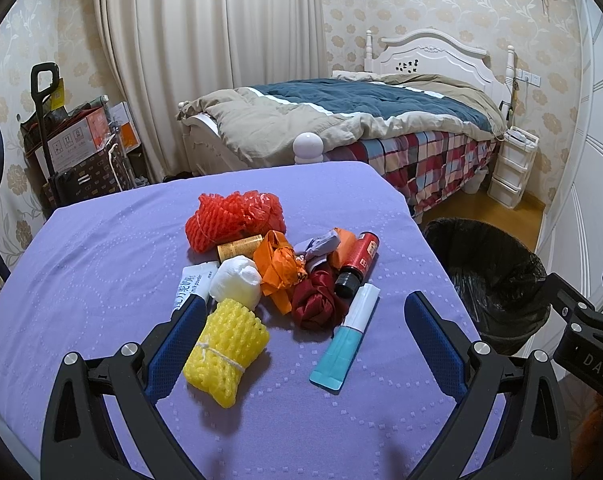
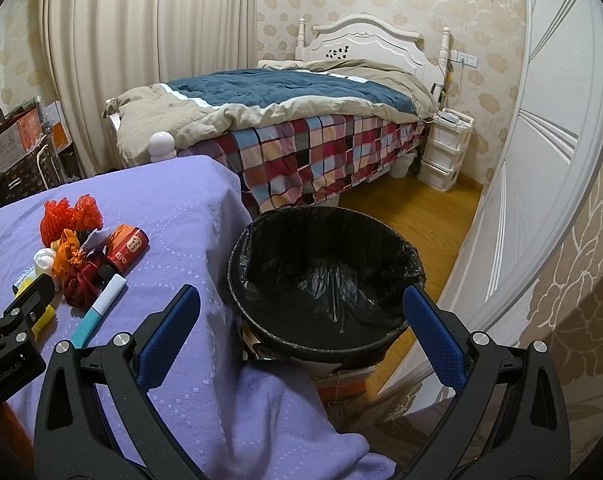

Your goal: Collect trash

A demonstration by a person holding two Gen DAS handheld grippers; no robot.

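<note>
Bin: the round waste bin lined with a black plastic bag [image 2: 325,276] stands on the floor just beside the right edge of the table draped in a lilac dotted cloth [image 1: 101,248]; it looks empty, its mouth wide open, so drops need little aiming.
Red net: the red foam fruit net [image 1: 233,220] at the far side of the pile looks light and springy; a pinch through its middle should crush and hold it.
Yellow net: the yellow foam fruit net tied with string [image 1: 225,354] lies nearest, touching the inner face of the left finger; soft, best squeezed across the tied waist.
Bags: the crumpled orange plastic bag [image 1: 279,270] and the dark red crumpled wrapper [image 1: 315,300] lie touching each other; limp and slippery, so bite into a bunched fold.
Bottle: the small red-labelled bottle with a black cap [image 1: 357,262] lies on its side; probably the stiffest and heaviest piece, and it may roll, so grip across the body.
Sachet: the flat teal-and-white sachet [image 1: 347,338] hugs the cloth; thin, take it by an edge.
White ball: the white wadded paper ball [image 1: 237,282] should compress easily.
Left gripper [image 1: 305,316]: jaws spread wide, empty, low over the near trash.
Right gripper [image 2: 301,304]: jaws spread wide, empty, by the bin's near rim.
</note>
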